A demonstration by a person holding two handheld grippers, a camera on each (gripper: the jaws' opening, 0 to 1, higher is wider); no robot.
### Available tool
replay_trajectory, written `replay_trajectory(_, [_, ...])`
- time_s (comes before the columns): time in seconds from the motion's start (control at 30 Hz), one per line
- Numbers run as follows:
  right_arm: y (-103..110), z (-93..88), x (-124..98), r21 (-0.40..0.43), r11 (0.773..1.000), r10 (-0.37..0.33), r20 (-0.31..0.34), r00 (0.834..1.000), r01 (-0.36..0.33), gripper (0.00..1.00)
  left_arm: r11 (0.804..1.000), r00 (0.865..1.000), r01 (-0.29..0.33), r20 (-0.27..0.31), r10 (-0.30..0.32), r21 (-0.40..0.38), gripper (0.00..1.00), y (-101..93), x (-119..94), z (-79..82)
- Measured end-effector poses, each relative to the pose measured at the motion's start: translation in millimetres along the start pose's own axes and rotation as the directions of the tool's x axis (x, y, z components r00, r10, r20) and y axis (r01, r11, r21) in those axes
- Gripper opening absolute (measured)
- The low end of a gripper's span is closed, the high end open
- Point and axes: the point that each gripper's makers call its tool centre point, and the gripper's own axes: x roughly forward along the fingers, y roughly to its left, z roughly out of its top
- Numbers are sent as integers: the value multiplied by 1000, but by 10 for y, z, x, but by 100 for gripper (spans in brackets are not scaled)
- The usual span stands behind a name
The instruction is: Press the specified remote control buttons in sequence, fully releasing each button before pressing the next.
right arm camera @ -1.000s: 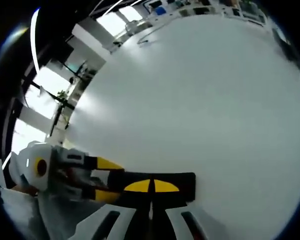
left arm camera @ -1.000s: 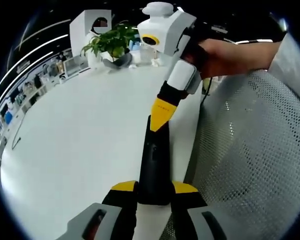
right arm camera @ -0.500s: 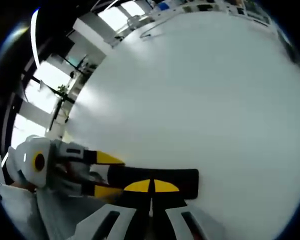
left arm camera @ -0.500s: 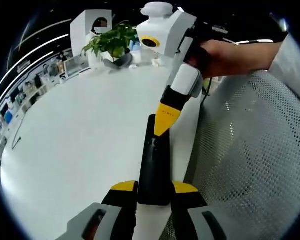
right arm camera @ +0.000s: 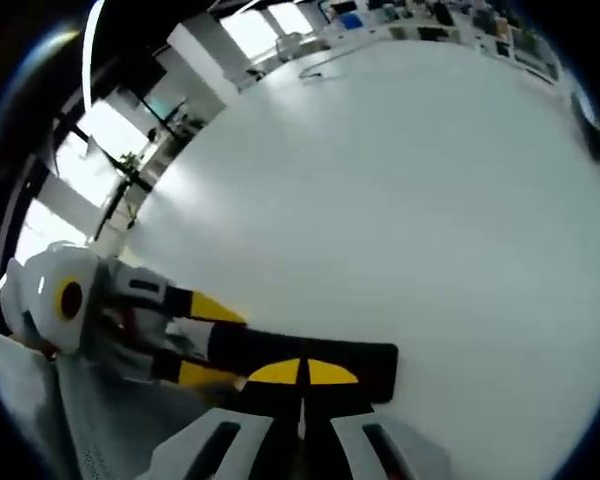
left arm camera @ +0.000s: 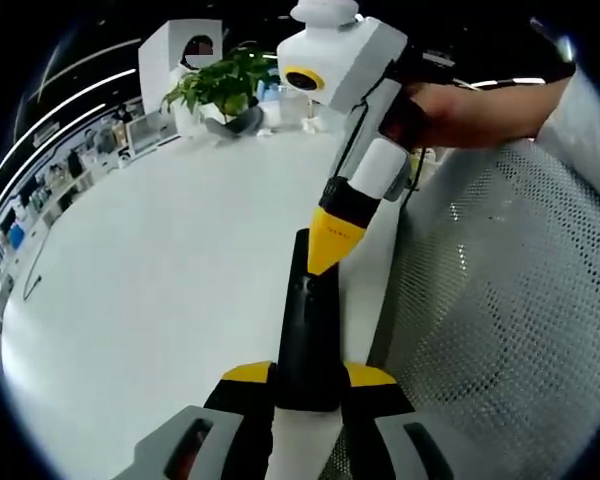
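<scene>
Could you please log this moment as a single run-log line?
left gripper: shut on remote control | right gripper: shut, tip on remote's far end | surface: white table

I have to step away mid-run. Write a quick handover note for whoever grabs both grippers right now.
Left gripper: shut on the near end of the black remote, holding it flat on the white table, close to the table's edge.
Right gripper: jaws shut, yellow tips pointing down at the far end of the remote's face; contact with a button cannot be confirmed.
A potted plant stands at the far end of the table.
Done: remote steadied, presser in place over it.
Left: which buttons have been pressed cannot be read here. Check the sequence, release fully between presses.
</scene>
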Motion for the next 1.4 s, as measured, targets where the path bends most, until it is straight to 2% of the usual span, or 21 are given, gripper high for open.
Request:
replay_trajectory(0.13, [-7, 2, -3, 2, 1000, 1, 1, 1000, -1, 0, 1000, 1000, 0, 0, 0, 0, 25, 0, 2, 2])
replay_trajectory(0.23, [8, 1, -10, -31, 1000, 4, 8, 1000, -4, 0, 1000, 1000, -1, -1, 1, -2, 25, -1, 3, 4])
replay_trajectory(0.57, [16, -14, -31, 17, 1000, 21, -5, 1000, -21, 0, 1000, 1000, -2, -2, 2, -4, 25, -3, 3, 7])
replay_trajectory(0.87, [-17, -70, -66, 26, 1000, -2, -32, 999, 3, 0, 1000, 1000, -3, -5, 3, -2, 25, -5, 1, 6])
replay_trajectory(1.13, [-33, -89, -74, 11, 1000, -23, -38, 999, 24, 0, 1000, 1000, -3, -5, 3, -1, 25, -9, -2, 2])
replay_trajectory(1.27, [-19, -104, -60, -41, 998, -44, -47, 998, 42, 0, 1000, 1000, -1, -5, 1, -1, 25, -10, -1, 1])
replay_trajectory(1.4, [-29, -114, -56, -53, 997, -50, -51, 997, 47, 0, 1000, 1000, 2, -5, -2, 3, 25, -11, 1, 0])
